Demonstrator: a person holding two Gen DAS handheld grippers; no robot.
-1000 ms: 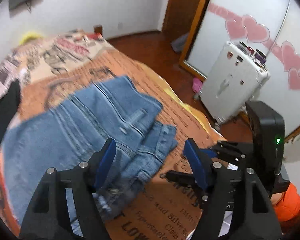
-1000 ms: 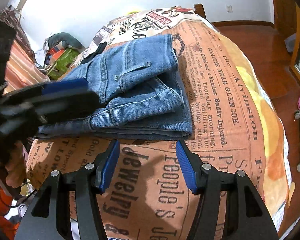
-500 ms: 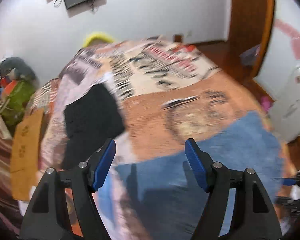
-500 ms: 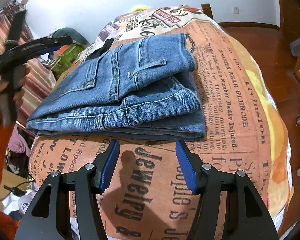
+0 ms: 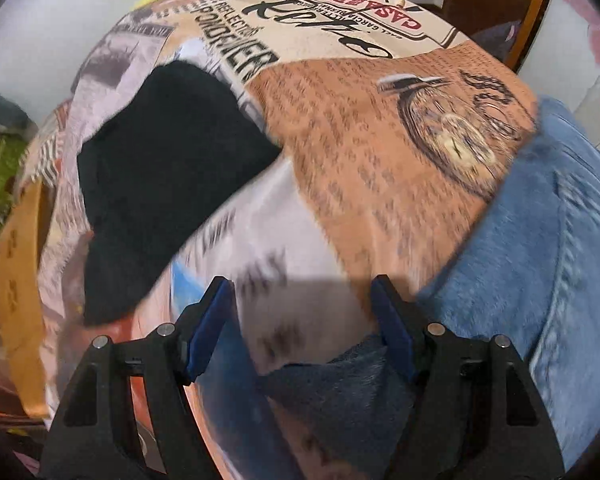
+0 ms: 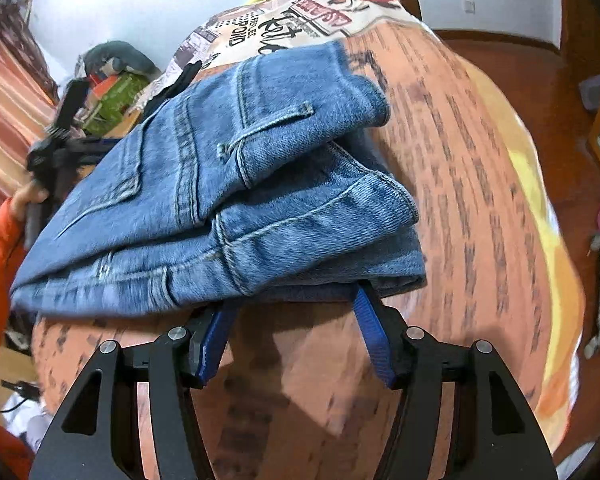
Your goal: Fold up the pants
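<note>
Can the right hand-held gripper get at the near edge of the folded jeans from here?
Probably yes. The right hand-held gripper is open, its fingertips already tucked at the near edge of the folded jeans, with only bare bedspread below.

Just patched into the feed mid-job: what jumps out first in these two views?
The folded blue jeans dominate the right wrist view, stacked in layers on the newspaper-print bedspread, with the open right gripper at their near edge. In the left wrist view, a black garment lies on the bedspread ahead and left of the open left gripper, with the jeans to the right.
</note>
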